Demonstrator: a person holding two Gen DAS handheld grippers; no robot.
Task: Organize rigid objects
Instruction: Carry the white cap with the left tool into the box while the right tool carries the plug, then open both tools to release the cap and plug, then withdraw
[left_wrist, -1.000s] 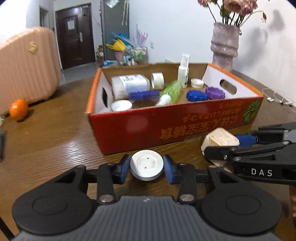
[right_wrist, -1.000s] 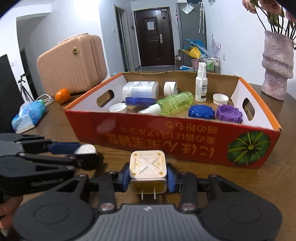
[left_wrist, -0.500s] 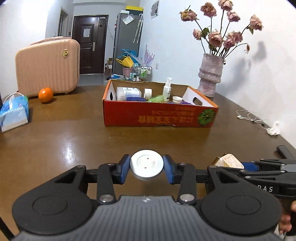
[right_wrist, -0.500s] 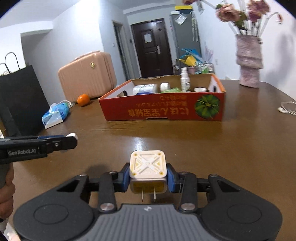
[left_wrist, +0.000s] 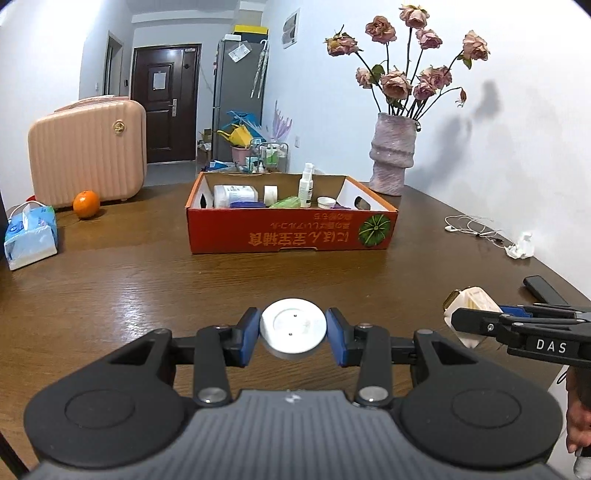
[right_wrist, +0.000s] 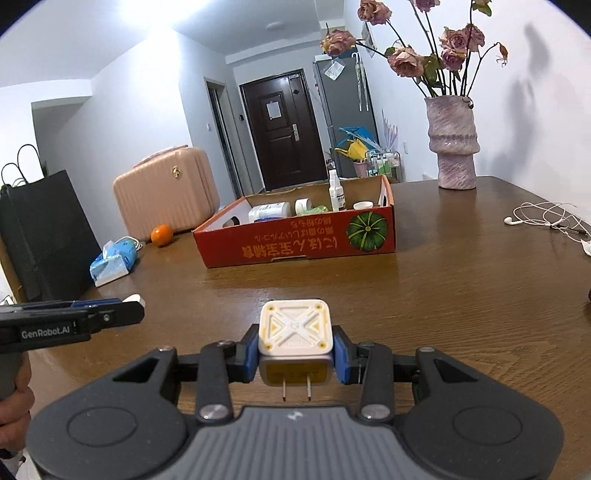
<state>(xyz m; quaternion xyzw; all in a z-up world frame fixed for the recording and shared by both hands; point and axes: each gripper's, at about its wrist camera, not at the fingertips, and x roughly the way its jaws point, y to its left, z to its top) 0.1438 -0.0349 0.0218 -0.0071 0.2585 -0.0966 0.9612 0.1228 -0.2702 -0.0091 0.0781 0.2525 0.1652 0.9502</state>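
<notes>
Left gripper (left_wrist: 293, 329) pinches a white round lid (left_wrist: 293, 328); right gripper (right_wrist: 295, 347) clamps a white charger plug (right_wrist: 294, 334) — tool bodies read "GenRobot.AI" and "DAS".

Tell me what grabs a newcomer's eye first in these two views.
Closest to each camera, the left gripper clamps a round white plastic cap and the right gripper clamps a square white plug adapter with its two metal prongs toward the camera. Farther back on the brown wooden table sits a red cardboard box holding bottles and lids. Behind it to the right stands a pinkish textured vase of dried roses.
</notes>
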